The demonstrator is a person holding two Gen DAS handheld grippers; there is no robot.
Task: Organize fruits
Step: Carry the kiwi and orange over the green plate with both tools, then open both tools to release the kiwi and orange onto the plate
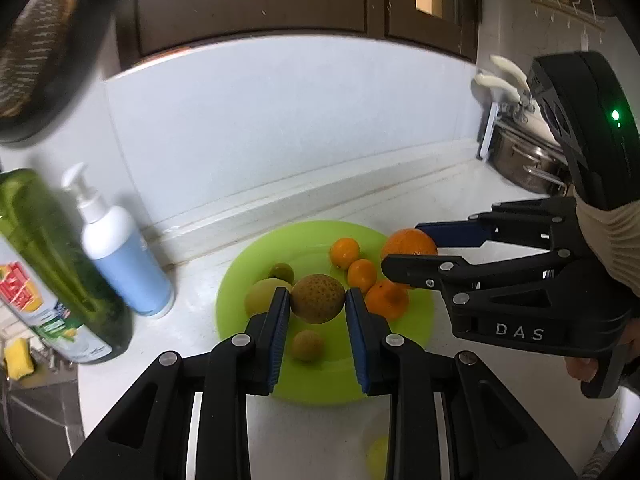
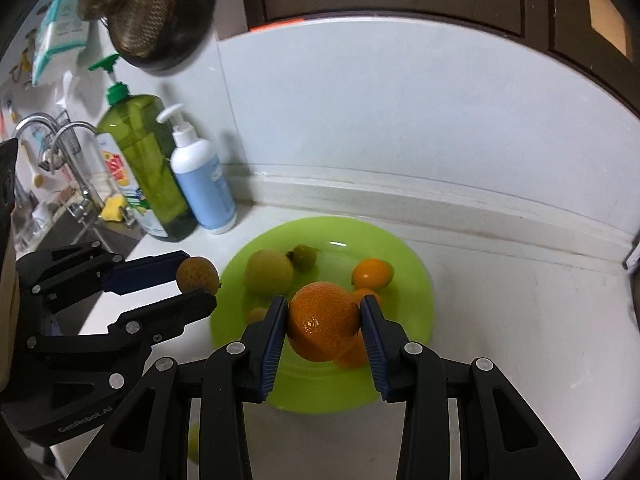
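A lime-green plate [image 1: 320,380] on the white counter carries several small oranges, a tangerine [image 1: 386,300], a yellow-green fruit [image 1: 264,294] and two small greenish ones. My left gripper [image 1: 317,304] is shut on a speckled brown-green round fruit [image 1: 317,294] over the plate. The right wrist view shows that same gripper [image 2: 198,278] and brown fruit [image 2: 196,272] at the plate's [image 2: 404,252] left edge. My right gripper [image 2: 323,316] is shut on a large orange [image 2: 320,328] above the plate's middle. From the left wrist, this gripper [image 1: 402,246] grips the orange [image 1: 408,240] at the plate's right rim.
A green dish-soap bottle [image 2: 148,168] and a white-blue pump bottle [image 2: 204,184] stand left of the plate against the wall. Further left are a faucet [image 2: 52,136], a sink and a yellow sponge [image 2: 112,202]. A steel pot [image 1: 524,164] sits at the right. A pan [image 2: 160,12] hangs above.
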